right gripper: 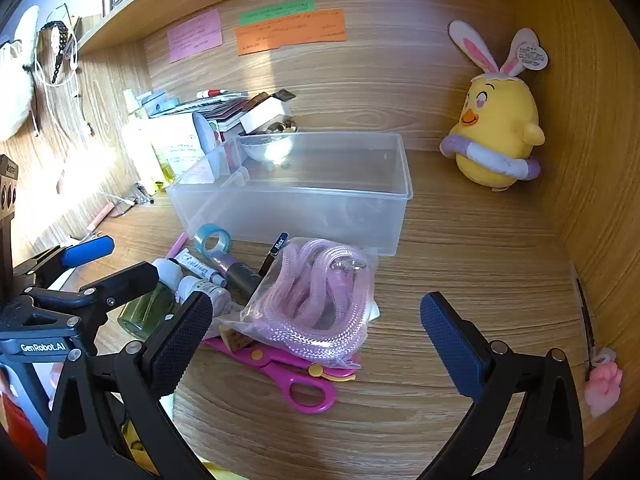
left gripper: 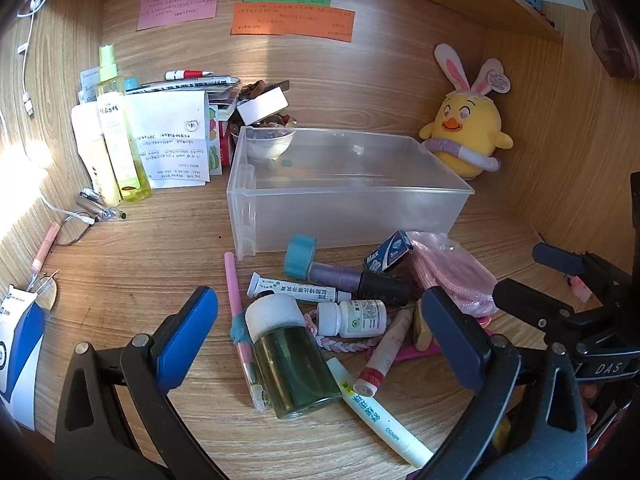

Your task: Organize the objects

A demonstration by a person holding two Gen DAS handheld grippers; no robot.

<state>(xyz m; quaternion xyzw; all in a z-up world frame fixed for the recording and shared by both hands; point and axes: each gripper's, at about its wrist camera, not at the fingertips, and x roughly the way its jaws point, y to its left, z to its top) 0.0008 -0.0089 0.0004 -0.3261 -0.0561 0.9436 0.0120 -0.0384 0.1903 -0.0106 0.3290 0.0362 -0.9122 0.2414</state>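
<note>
A clear plastic bin (left gripper: 348, 204) stands on the desk; it also shows in the right wrist view (right gripper: 320, 208). In front of it lies a pile of small items: a green glass bottle (left gripper: 292, 372) with a white cap, a white pill bottle (left gripper: 354, 318), a pink pen (left gripper: 236, 304), an ointment tube (left gripper: 296, 288), a white marker (left gripper: 380, 412). A bagged pink rope (right gripper: 316, 308) lies on pink scissors (right gripper: 296, 376). My left gripper (left gripper: 320, 336) is open around the green bottle, above the pile. My right gripper (right gripper: 316, 328) is open around the rope bag.
A yellow plush chick (left gripper: 468, 128) sits at the back right corner. Bottles (left gripper: 118, 136), papers and a white bowl (left gripper: 270, 142) crowd the back left. A blue-white box (left gripper: 20, 344) lies at the left edge. Wooden walls close in both sides.
</note>
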